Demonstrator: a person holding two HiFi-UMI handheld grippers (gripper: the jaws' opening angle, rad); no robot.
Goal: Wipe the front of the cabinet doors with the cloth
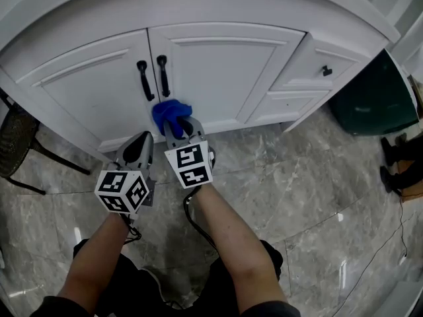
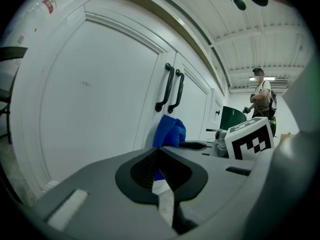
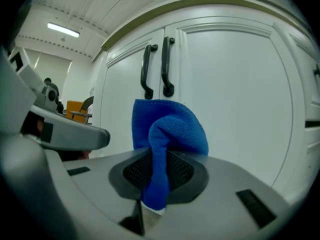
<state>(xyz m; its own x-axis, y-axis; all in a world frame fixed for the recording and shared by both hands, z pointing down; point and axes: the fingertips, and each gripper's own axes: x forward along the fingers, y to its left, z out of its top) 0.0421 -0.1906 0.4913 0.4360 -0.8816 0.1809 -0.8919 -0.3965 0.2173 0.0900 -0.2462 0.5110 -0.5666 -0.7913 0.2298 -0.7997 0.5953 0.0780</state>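
Note:
A blue cloth (image 1: pixel 170 113) (image 3: pixel 167 134) (image 2: pixel 169 131) is bunched between the jaws of my right gripper (image 1: pixel 180 129) (image 3: pixel 159 171), which is shut on it. The cloth is held close to the lower part of the white cabinet doors (image 1: pixel 218 71) (image 3: pixel 225 99), just under the two black handles (image 1: pixel 153 78) (image 3: pixel 156 69). My left gripper (image 1: pixel 135 149) (image 2: pixel 161 173) hangs lower left of the right one, shut with nothing in it, a little back from the left door (image 2: pixel 90 94).
White drawers with a black knob (image 1: pixel 326 70) sit right of the doors. A dark green bin (image 1: pixel 373 98) stands at the right, a black chair (image 1: pixel 16 144) at the left. Marble floor (image 1: pixel 310 197) lies below. A person (image 2: pixel 261 96) stands far off.

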